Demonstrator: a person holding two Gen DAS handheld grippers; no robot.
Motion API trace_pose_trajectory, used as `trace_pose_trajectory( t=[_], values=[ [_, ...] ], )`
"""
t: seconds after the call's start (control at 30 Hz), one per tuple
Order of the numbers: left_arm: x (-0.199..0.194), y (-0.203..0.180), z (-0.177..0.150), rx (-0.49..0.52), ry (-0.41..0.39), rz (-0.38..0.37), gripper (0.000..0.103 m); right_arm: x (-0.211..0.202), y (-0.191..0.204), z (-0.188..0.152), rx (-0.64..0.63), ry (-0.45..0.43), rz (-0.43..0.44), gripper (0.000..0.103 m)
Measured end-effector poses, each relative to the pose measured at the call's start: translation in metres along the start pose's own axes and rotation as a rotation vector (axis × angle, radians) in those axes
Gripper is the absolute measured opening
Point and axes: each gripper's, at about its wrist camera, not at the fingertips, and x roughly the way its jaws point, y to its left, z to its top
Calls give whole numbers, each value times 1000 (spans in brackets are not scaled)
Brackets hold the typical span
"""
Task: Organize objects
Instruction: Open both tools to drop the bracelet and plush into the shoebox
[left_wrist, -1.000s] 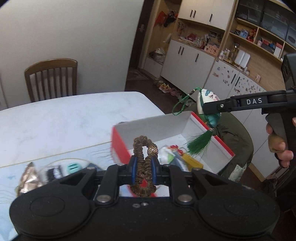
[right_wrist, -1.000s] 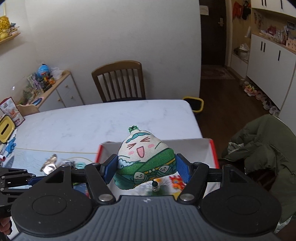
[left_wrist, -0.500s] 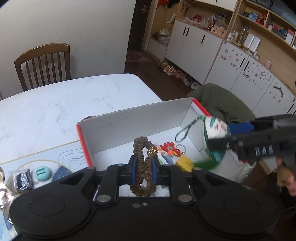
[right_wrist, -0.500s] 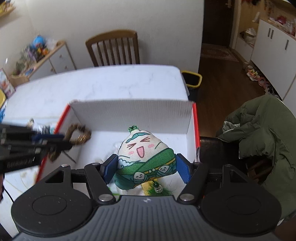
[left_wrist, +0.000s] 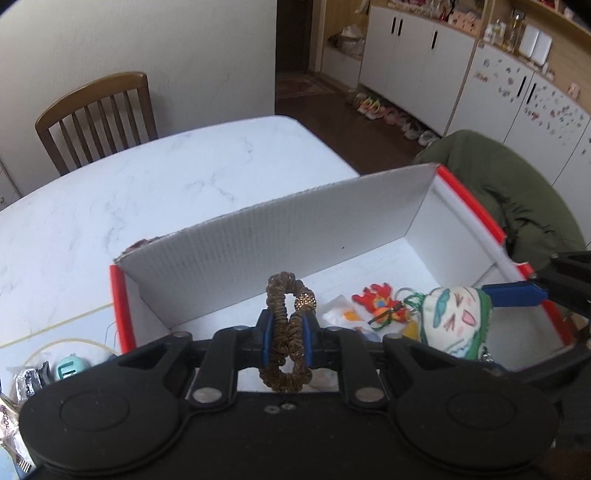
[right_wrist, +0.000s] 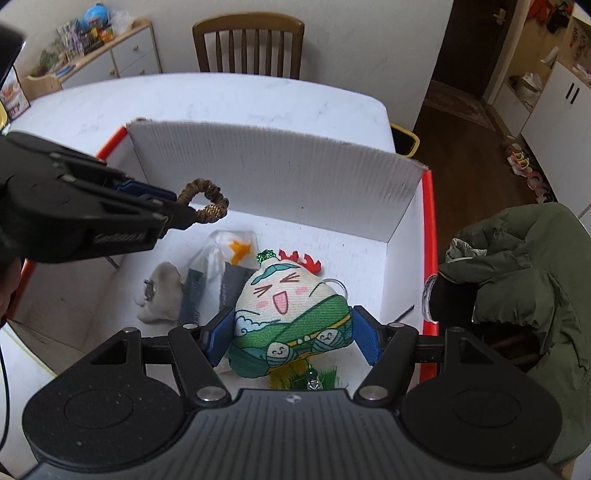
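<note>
A white cardboard box (left_wrist: 295, 236) (right_wrist: 277, 166) with a red rim stands on the marble table (left_wrist: 147, 192). My left gripper (left_wrist: 286, 325) (right_wrist: 177, 216) is shut on a brown scrunchie (left_wrist: 275, 295) (right_wrist: 207, 192) with a gold bead, held above the box's left side. My right gripper (right_wrist: 293, 339) (left_wrist: 495, 325) is shut on a cartoon rice-dumpling plush (right_wrist: 288, 295) (left_wrist: 454, 317), low inside the box at its right. Under it lie a red ornament (left_wrist: 376, 299) (right_wrist: 299, 256), a clear plastic bag (right_wrist: 229, 251) and a white pouch (right_wrist: 162, 291).
A wooden chair (left_wrist: 99, 114) (right_wrist: 247, 44) stands behind the table. A green jacket (right_wrist: 517, 277) (left_wrist: 517, 192) hangs just right of the box. Small items, one a teal clip (left_wrist: 70, 367), lie on the mat left of the box. White cabinets line the far wall.
Both grippers have come in over the box and moved down. The plush has dropped from above the rim to just over the items inside; the scrunchie now hangs over the box's left part.
</note>
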Motion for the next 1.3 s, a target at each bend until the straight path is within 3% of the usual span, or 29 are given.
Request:
trace_pose_trajectory(
  t=[0.47, 0.87, 1.03, 1.3],
  values=[
    [39, 2, 4, -27, 158, 30, 16, 13, 4, -3, -78, 18, -13, 69],
    [53, 9, 0, -60, 251, 50, 26, 3, -2, -3, -53, -8, 15, 72],
    [47, 11, 0, -79, 239, 42, 52, -6, -7, -6, -33, -30, 34, 74],
    [27, 10, 1, -81, 189, 7, 63, -19, -5, -7, -39, -70, 30, 77]
  ],
)
